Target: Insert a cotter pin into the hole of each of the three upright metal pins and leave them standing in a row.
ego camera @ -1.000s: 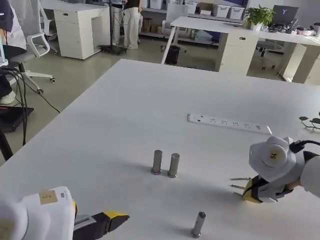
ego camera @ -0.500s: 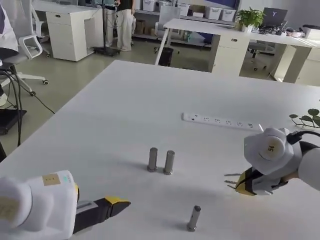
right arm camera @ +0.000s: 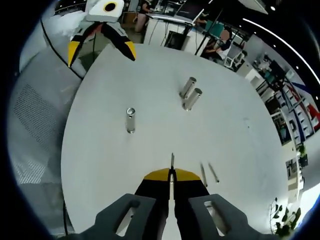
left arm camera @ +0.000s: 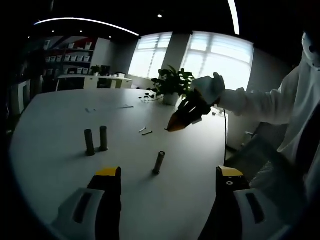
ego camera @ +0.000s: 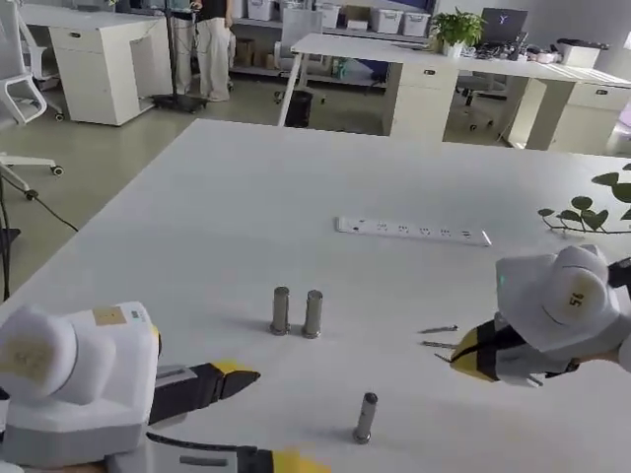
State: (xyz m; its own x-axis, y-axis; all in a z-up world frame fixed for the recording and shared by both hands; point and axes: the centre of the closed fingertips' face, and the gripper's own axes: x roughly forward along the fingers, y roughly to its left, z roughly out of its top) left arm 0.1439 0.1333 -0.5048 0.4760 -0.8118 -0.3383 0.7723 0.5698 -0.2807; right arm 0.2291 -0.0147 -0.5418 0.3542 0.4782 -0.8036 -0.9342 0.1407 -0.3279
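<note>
left claw point(left arm camera: 167, 175) wide | right claw point(right arm camera: 171, 176) seemingly nips cotter pin point(right arm camera: 172, 160) | metal pins point(ego camera: 313, 313): holes indiscernible

I see a white power strip point(ego camera: 412, 231) lying flat on the white table point(ego camera: 197, 227) — a leafy plant point(ego camera: 582, 212) by its far-right edge.

Open-plan office: white desks point(ego camera: 424, 94) filling room, laptop point(ego camera: 503, 22) and potted plant point(ego camera: 455, 25) sitting on one, swivel chair point(ego camera: 15, 69) standing beside another, person point(ego camera: 212, 39) standing behind.

Y logo on laptop lid point(ego camera: 505, 22), just right of the potted plant point(ego camera: 455, 24). Two-character mark on right gripper point(ego camera: 452, 357) cap: too blurred to read.
</note>
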